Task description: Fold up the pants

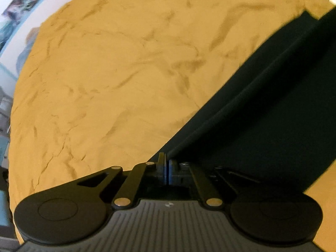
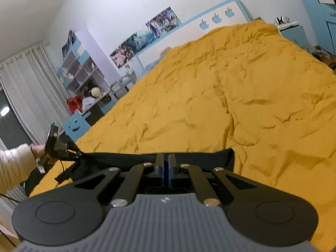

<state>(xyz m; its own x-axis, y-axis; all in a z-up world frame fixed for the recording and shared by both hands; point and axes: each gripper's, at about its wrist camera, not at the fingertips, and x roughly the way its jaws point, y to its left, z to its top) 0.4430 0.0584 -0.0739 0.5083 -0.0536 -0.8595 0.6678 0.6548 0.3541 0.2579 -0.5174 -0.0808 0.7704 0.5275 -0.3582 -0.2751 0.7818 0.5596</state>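
While the dark pants (image 2: 130,159) are stretched in a band across the near edge of the bed (image 2: 231,96), both grippers are seen closed on the fabric. In the right wrist view the right gripper (image 2: 166,163) is shown with its fingers (image 2: 159,161) pressed together, the top edge of the pants pinched between them just above the yellow bedspread (image 1: 117,77). From there the cloth is drawn leftward to the left gripper (image 2: 78,154), which is held by a hand (image 2: 38,151) in a cream sleeve (image 2: 14,166) near the bed's near-left corner; a corner of the fabric is caught at its tip, and a loose flap hangs below it.

In the left wrist view the left gripper (image 1: 167,163) is seen with its fingers brought together on an edge of the pants (image 1: 273,105), and the dark cloth is pulled taut away from it toward the upper right, a long fold line running along it. The wrinkled bedspread fills the space to its left.

Beyond the far edge of the bed a white and blue headboard (image 2: 218,16) with apple shapes is seen, with posters (image 2: 147,35) on the wall and a shelf unit (image 2: 77,67) beside white curtains (image 2: 27,84).
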